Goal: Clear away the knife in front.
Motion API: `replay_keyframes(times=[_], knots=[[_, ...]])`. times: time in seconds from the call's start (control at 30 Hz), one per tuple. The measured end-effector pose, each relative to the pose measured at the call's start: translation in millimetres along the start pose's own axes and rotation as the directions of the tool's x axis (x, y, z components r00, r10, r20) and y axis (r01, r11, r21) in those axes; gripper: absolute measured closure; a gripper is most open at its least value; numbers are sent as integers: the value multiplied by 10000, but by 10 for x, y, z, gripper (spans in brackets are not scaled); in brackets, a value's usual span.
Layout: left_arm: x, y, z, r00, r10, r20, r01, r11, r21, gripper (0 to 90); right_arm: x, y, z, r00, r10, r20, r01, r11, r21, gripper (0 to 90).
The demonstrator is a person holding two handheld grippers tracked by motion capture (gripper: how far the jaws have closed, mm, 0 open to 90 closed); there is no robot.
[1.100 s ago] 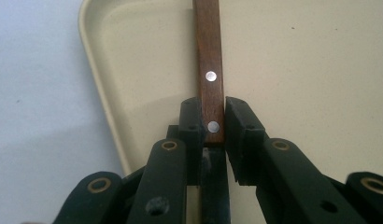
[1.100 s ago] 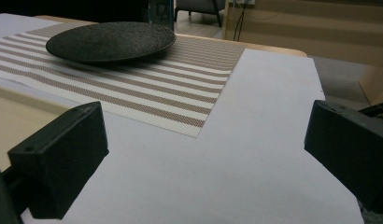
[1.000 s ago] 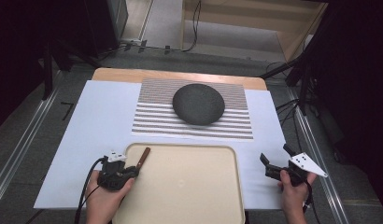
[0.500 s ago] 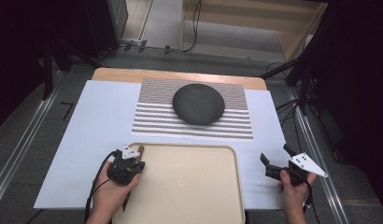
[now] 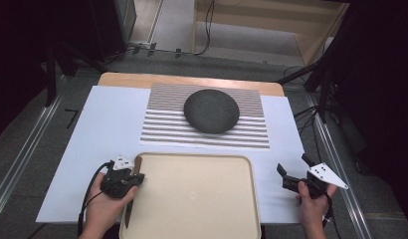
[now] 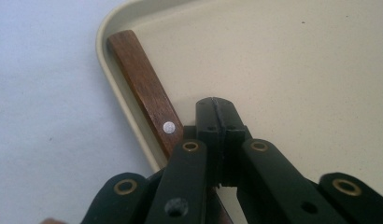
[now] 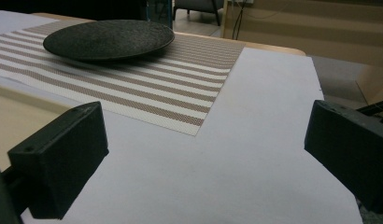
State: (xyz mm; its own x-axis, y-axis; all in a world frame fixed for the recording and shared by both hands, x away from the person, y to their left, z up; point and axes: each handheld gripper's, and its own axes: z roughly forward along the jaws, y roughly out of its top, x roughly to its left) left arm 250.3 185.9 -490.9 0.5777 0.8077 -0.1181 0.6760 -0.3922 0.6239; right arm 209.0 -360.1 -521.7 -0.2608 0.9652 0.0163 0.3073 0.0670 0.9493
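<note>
**Knife along the tray's left rim, left jaws pressed together right next to it**

So the beige tray (image 5: 192, 199) sits at the near edge of the white sheet (image 5: 92, 129), and a wooden-handled knife (image 6: 145, 91) lies along its left rim, handle end up in the tray's far-left corner. In the high view the blade end runs back under the left hand.

The left gripper (image 5: 137, 178) hangs over that same left edge. In the left gripper view its jaws are pressed together with nothing between them, tips just beside the handle, over the tray floor. Can't tell if they touch the wood.

The right gripper (image 5: 291, 172) is off to the right of the tray, low over bare white sheet, jaws spread wide, holding nothing.

Farther back there's a striped placemat (image 5: 162, 129) with a dark round plate (image 5: 212, 110) on it, well apart from both grippers.

The tray floor is bare apart from the knife. The raised rim boxes the knife in on its left. There's a strip of open sheet between tray and placemat, and more on both sides.
</note>
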Motion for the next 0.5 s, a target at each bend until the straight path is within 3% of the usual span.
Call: replay_keyframes(times=[0.03, 0.07, 0.1, 0.13, 0.37, 0.5], knots=[[4, -7, -2, 9999, 35, 167, -33, 9999, -157, 828, -1, 0, 0, 10000, -1, 3, 1, 10000, 6, 0], [11, -15, -10, 9990, -90, 441, 112, 9987, -506, 828, -1, 0, 0, 10000, -1, 3, 1, 10000, 6, 0], [24, -20, -28, 9982, -159, 580, 209, 9961, -858, 752, -1, 0, 0, 10000, 5, 14, -5, 10000, 4, 0], [34, -20, -44, 9973, -140, 721, 219, 9936, -1109, 752, -1, 0, 0, 10000, 5, 14, -5, 10000, 4, 0], [26, -16, -157, 9973, 338, 647, -170, 9694, -2449, 481, 3, -1, 5, 9999, -101, 34, 100, 9999, 29, 0], [39, -13, -200, 9970, 421, 657, -220, 9595, -2808, 389, 7, 0, 7, 9999, -110, 54, 109, 9999, 59, 0]])
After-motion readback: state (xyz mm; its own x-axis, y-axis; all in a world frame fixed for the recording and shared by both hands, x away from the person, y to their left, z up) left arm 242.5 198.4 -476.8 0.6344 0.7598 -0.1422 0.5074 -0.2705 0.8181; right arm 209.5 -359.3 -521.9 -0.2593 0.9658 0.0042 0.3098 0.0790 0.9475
